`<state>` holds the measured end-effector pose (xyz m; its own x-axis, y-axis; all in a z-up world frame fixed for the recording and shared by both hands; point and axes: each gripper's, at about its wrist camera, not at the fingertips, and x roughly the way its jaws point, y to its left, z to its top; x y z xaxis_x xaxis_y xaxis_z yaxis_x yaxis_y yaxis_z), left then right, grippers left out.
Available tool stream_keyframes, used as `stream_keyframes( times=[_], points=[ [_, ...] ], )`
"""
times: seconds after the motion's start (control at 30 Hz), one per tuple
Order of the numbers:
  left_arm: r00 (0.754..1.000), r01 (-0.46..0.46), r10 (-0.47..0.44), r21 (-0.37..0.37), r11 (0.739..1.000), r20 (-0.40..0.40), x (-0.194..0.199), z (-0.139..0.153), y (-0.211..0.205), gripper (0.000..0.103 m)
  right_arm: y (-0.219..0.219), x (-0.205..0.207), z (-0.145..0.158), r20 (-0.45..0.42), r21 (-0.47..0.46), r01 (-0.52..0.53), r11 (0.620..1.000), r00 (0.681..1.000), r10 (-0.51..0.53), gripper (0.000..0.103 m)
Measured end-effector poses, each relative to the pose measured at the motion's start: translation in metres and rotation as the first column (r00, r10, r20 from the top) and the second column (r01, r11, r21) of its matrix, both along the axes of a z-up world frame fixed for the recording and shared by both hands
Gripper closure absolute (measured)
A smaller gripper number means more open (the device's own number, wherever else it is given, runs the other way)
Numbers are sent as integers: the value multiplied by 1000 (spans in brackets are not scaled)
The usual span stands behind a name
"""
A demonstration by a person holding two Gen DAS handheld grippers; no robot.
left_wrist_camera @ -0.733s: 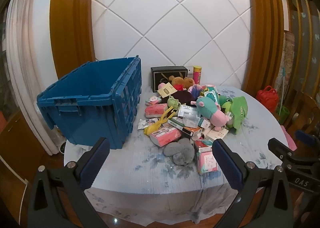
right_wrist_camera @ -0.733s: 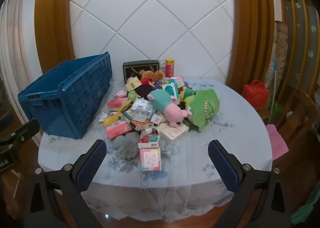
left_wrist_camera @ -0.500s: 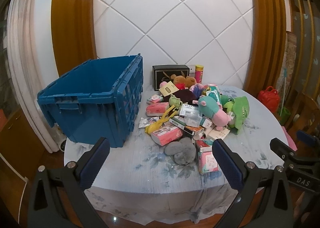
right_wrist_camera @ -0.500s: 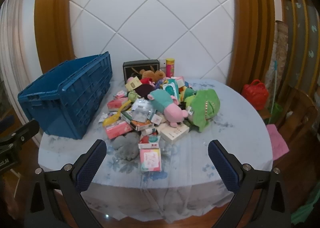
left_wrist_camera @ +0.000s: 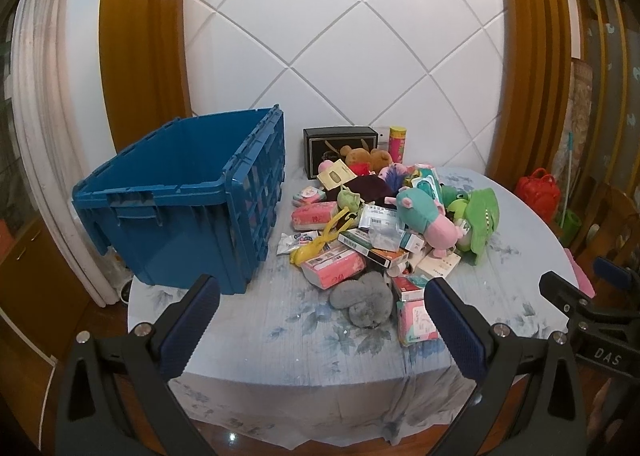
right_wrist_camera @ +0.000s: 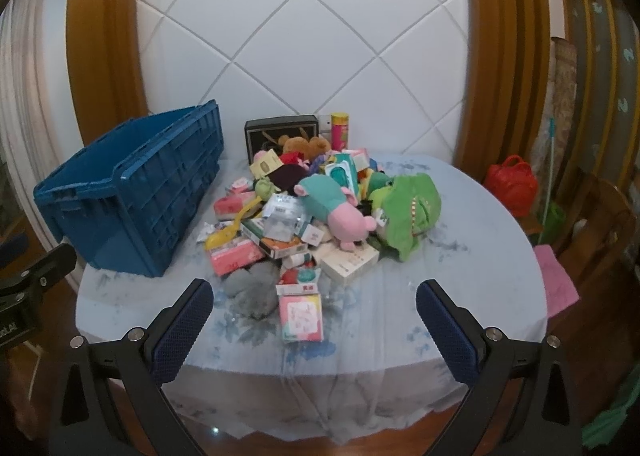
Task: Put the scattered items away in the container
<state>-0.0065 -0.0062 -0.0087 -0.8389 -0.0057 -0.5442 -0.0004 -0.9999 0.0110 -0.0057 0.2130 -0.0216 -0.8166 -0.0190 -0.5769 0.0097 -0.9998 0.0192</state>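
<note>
Blue crate [left_wrist_camera: 180, 191] | left fingers [left_wrist_camera: 188, 328] spread, short of it, apart

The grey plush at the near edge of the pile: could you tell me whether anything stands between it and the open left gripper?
Nothing visible does. The grey plush lies at the pile's near edge, with only bare tablecloth between it and the left gripper.

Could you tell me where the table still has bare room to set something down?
Bare cloth lies along the near edge in front of the blue crate and right of the green plush. Between crate and plush, the pile is crowded.
</note>
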Motion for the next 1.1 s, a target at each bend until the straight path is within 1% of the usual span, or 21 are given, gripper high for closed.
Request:
stream_keyframes(
  times=[0.43,0.67,1.1],
  points=[
    [1000,12,-12,-8,1000,18,-4,-6,5,0,4,-1,-12,31,-6,-8,1000,999,8,0],
    [1000,8,-8,-10,1000,21,-3,-6,9,0,5,-3,-10,25,-7,-14,1000,1000,14,0],
    [999,6,-6,-10,1000,33,-3,-9,7,0,9,-9,-10,48,-11,-19,1000,999,19,0]
  ],
)
